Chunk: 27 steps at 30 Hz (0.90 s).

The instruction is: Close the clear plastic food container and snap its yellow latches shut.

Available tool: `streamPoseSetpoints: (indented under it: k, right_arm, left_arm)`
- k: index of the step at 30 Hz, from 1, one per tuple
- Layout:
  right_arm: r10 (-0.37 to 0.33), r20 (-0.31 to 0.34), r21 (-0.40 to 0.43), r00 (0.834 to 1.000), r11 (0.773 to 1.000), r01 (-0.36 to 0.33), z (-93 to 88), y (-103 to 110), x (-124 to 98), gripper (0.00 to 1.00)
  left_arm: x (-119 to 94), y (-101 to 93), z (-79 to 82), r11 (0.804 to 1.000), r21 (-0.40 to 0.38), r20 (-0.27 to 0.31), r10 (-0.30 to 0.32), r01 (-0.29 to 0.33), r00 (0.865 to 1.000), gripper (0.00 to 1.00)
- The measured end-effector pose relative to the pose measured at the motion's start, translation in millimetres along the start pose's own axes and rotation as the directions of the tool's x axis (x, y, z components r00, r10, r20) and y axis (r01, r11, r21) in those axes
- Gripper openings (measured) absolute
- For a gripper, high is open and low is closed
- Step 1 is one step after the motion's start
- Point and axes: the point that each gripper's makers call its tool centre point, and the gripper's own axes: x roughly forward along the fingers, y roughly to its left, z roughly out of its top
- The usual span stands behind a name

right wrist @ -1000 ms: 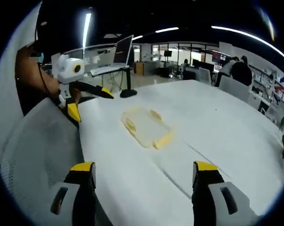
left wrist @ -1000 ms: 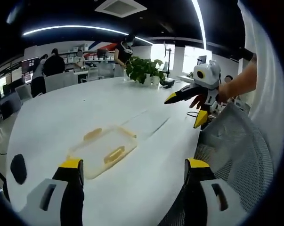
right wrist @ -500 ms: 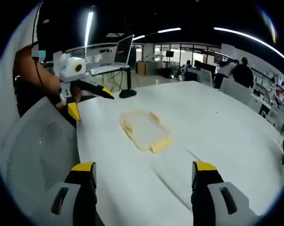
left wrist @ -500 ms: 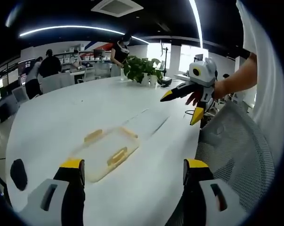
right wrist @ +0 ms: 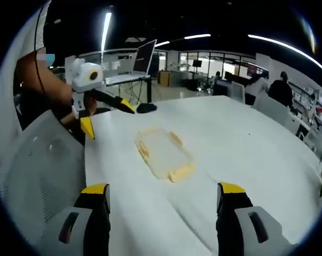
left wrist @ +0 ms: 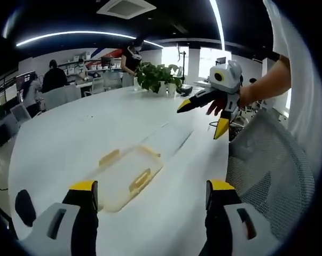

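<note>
1 container (left wrist: 127, 176) with perhaps 3 yellow latches (left wrist: 140, 180); 2 open grippers.

An open-plan office under a dark ceiling crossed by long curved light strips (left wrist: 70, 35), with a square air vent (left wrist: 124, 7) set above. A large white table (left wrist: 86, 122) fills the foreground, a leafy potted plant (left wrist: 154, 77) standing at its far end. A grey mesh chair back (left wrist: 267, 165) stands beside the table. Bright windows (left wrist: 209, 57) line the far wall. In the right gripper view a laptop on a stand (right wrist: 133, 66) stands beyond the table edge, and people (right wrist: 282, 90) sit at distant desks
</note>
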Motion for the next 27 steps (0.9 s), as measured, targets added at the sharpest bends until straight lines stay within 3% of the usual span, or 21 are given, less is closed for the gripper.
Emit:
streamPoseSetpoints:
  k: [27]
  right_arm:
    - [0.077, -0.054, -0.102, 0.996, 0.991, -0.082, 10.2, -8, 26, 0.8]
  left_arm:
    - [7, 20.6, -9.0, 0.99, 0.133, -0.084, -0.039, 0.051, 0.996, 0.79]
